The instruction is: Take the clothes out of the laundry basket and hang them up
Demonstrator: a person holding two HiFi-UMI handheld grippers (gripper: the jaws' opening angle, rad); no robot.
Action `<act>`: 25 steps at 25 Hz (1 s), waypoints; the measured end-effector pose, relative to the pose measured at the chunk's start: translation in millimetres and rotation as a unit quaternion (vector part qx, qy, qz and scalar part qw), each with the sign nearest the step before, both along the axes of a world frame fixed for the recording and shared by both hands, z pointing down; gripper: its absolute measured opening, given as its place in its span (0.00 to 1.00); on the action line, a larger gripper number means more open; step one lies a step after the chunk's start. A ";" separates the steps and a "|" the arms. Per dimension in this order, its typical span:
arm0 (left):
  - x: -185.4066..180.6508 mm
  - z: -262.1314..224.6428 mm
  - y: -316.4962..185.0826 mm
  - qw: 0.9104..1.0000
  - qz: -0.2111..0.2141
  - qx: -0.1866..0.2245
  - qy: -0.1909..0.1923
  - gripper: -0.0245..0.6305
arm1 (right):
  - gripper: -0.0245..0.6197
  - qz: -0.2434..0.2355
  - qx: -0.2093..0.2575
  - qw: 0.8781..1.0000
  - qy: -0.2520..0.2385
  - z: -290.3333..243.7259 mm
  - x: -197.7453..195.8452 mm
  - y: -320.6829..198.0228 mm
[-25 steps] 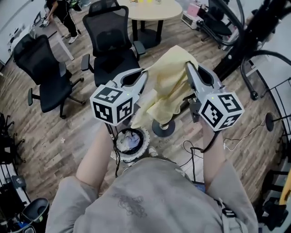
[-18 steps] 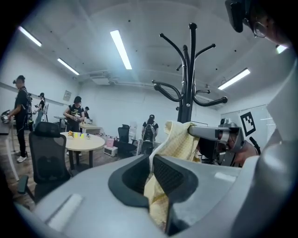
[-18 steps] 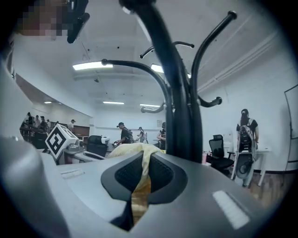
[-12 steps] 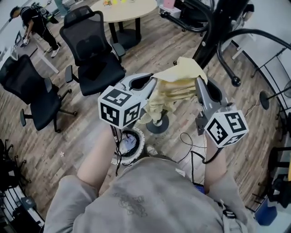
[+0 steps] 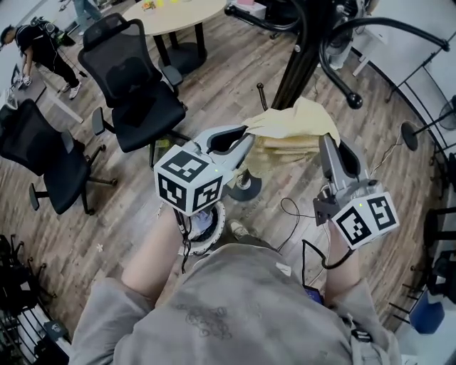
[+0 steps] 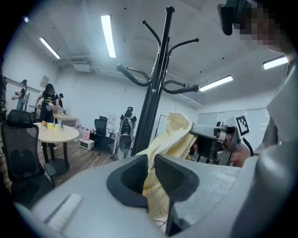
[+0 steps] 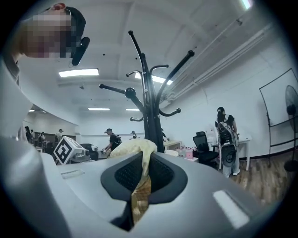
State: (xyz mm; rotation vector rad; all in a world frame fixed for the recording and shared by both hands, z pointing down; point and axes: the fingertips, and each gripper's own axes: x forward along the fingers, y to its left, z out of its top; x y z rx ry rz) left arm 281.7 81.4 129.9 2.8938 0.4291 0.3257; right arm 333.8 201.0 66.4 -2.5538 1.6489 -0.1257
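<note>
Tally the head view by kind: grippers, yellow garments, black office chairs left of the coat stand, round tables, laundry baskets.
Grippers, left gripper and right gripper: 2
Yellow garment: 1
Black office chairs: 2
Round table: 1
Laundry basket: 1
Total: 7

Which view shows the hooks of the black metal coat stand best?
The left gripper view: the black metal coat stand is largest there, curved hooks whole. The right gripper view shows them smaller; the head view from above, cut off.
</note>
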 end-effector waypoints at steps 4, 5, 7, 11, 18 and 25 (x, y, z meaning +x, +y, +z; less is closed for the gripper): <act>-6.7 41.8 14.1 0.999 0.003 0.000 -0.043 0.11 | 0.10 0.002 -0.046 0.998 -0.040 49.6 2.2 12.5; -9.2 54.6 19.0 0.998 0.003 0.000 -0.056 0.11 | 0.10 0.000 -0.057 0.997 -0.057 65.1 2.8 16.5; -15.1 79.4 28.5 0.997 0.001 -0.003 -0.083 0.11 | 0.10 -0.004 -0.079 0.993 -0.090 95.0 2.4 24.2; -24.8 121.6 32.8 0.992 -0.008 -0.010 -0.128 0.10 | 0.10 -0.015 -0.137 0.983 -0.122 149.8 -4.2 27.5; -58.1 195.0 25.4 0.974 -0.037 0.036 -0.220 0.10 | 0.11 -0.066 -0.262 0.955 -0.119 251.0 -52.2 11.9; -82.5 238.0 19.4 0.962 -0.064 0.016 -0.266 0.10 | 0.20 -0.068 -0.275 0.945 -0.164 299.3 -63.1 -0.5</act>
